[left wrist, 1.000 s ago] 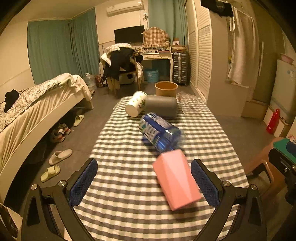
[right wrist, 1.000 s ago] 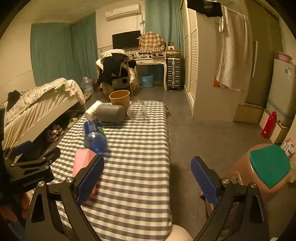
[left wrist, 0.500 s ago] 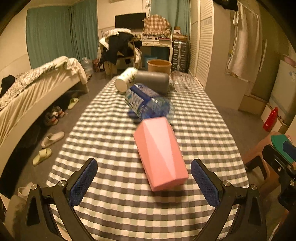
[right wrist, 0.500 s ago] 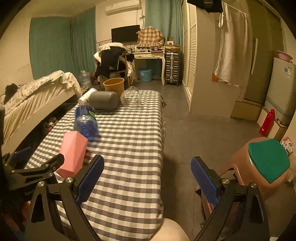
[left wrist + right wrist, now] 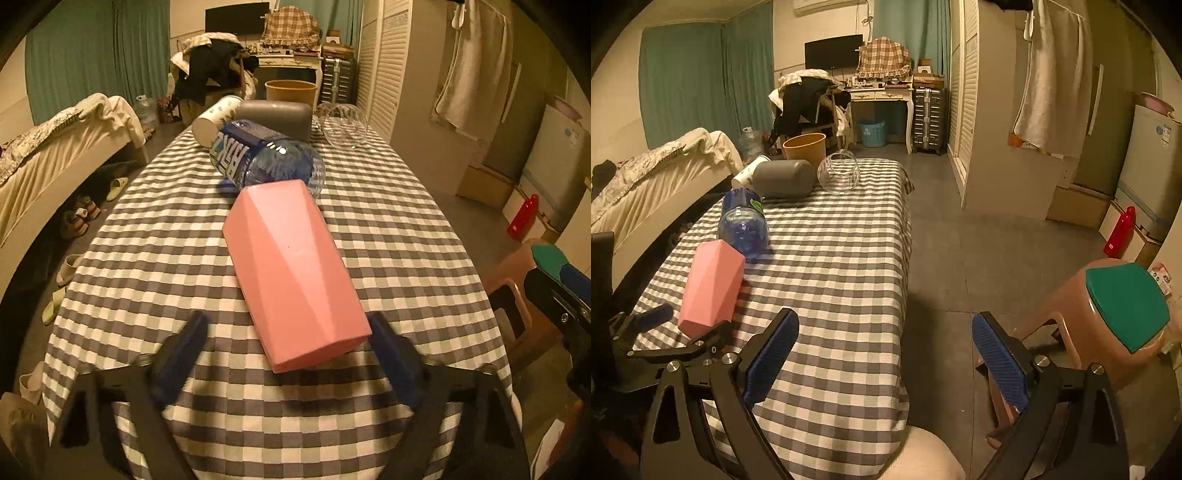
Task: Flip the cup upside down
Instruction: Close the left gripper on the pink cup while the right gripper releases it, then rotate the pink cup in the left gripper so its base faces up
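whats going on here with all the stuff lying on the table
A person holds a two-finger tool in each hand over a checkered table. The left tool is open, its fingers either side of the near end of a pink cup lying on its side, not gripping it. The right tool is open and hangs off to the side holding nothing. A blue bottle, grey cup, white cup and clear glass lie beyond.

Warm, dim light fills a bedroom with teal curtains (image 5: 683,81) along the far wall and a grey tiled floor (image 5: 997,251). A bed with rumpled cream bedding (image 5: 665,162) stands left, a white desk (image 5: 882,96) beneath a dark wall-mounted screen (image 5: 833,51) at the back, louvred white wardrobe doors (image 5: 964,92) right.
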Motion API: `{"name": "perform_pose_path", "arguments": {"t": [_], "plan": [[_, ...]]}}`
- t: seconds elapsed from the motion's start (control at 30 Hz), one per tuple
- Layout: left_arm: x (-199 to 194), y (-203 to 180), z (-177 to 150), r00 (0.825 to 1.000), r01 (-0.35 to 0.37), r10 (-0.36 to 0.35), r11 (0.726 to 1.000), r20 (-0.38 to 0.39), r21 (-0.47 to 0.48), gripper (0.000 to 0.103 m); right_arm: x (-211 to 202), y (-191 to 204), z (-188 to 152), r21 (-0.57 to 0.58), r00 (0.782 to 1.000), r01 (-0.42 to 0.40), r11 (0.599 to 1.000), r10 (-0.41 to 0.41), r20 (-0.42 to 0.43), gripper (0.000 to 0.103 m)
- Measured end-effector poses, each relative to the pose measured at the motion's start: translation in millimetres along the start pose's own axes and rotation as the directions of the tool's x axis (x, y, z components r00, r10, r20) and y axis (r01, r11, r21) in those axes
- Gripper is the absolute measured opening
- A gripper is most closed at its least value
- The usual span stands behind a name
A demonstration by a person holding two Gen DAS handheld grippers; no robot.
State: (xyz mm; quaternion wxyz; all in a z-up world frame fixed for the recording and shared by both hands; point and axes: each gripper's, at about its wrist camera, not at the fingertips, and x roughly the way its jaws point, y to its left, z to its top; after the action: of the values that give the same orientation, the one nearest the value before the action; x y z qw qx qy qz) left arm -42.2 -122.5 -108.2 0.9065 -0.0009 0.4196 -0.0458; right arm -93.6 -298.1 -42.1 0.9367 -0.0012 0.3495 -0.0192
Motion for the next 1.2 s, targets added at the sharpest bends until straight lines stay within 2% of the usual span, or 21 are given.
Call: {"name": "perform_pose_path", "arguments": {"t": [0.07, 0.1, 0.3, 0.4, 0.53, 0.6, 0.77, 0.83, 0.9, 0.93, 1.03, 1.2], "plan": [[3, 1, -1, 0.999, 0.03, -0.03, 1.0, -0.015, -0.001, 0.063, 2, 2, 0, -0.001, 1.0, -0.002, 1.0, 0.002, -0.004, 0.095], [2, 1, -1, 0.999, 0.038, -0.038, 0.999, -0.017, 0.002, 0.06, 2, 3, 0, -0.002, 1.0, -0.001, 1.0, 0.001, -0.004, 0.095], [-13, 5, 3, 0.999, 0.036, -0.037, 0.998, 0.011, 0.045, 0.057, 1, 8, 2, -0.01, 1.0, 0.004, 1.0, -0.004, -0.005, 0.095], [-25, 13, 7, 0.999, 0.011, -0.015, 0.997, 0.049, 0.07, 0.057, 2, 12, 3, -0.013, 1.0, 0.008, 1.0, -0.008, -0.007, 0.095], [-34, 22, 14, 0.997, 0.006, -0.011, 0.998, 0.078, 0.064, 0.057, 4, 16, 2, -0.021, 1.0, 0.003, 1.0, -0.004, -0.016, 0.095], [-34, 24, 18, 0.998, 0.004, -0.009, 0.997, 0.069, 0.073, 0.041, 5, 20, 3, -0.03, 1.0, 0.001, 1.0, -0.001, -0.021, 0.095], [-32, 24, 22, 0.998, 0.0, -0.006, 0.994, 0.059, 0.105, 0.04, 5, 26, 4, -0.041, 1.0, -0.001, 0.999, 0.0, -0.018, 0.095], [-32, 25, 18, 0.998, 0.009, -0.015, 0.995, 0.058, 0.103, 0.046, 6, 27, 4, -0.043, 1.0, 0.001, 0.999, -0.002, -0.019, 0.095], [-34, 24, 14, 0.998, 0.001, -0.007, 0.995, 0.062, 0.099, 0.075, 7, 27, 4, -0.047, 1.0, 0.008, 0.999, -0.009, -0.023, 0.095], [-35, 24, 12, 0.997, -0.004, -0.003, 0.995, 0.073, 0.097, 0.079, 8, 26, 4, -0.047, 1.0, 0.01, 0.999, -0.011, -0.026, 0.095], [-38, 25, 6, 0.996, -0.013, 0.003, 0.995, 0.095, 0.096, 0.081, 9, 25, 4, -0.043, 0.999, 0.013, 0.999, -0.015, -0.028, 0.095], [-14, 34, -4, 1.0, 0.018, -0.019, 0.999, 0.019, 0.051, 0.081, 12, 28, 3, -0.048, 0.999, 0.011, 0.999, -0.013, -0.036, 0.095]]}}
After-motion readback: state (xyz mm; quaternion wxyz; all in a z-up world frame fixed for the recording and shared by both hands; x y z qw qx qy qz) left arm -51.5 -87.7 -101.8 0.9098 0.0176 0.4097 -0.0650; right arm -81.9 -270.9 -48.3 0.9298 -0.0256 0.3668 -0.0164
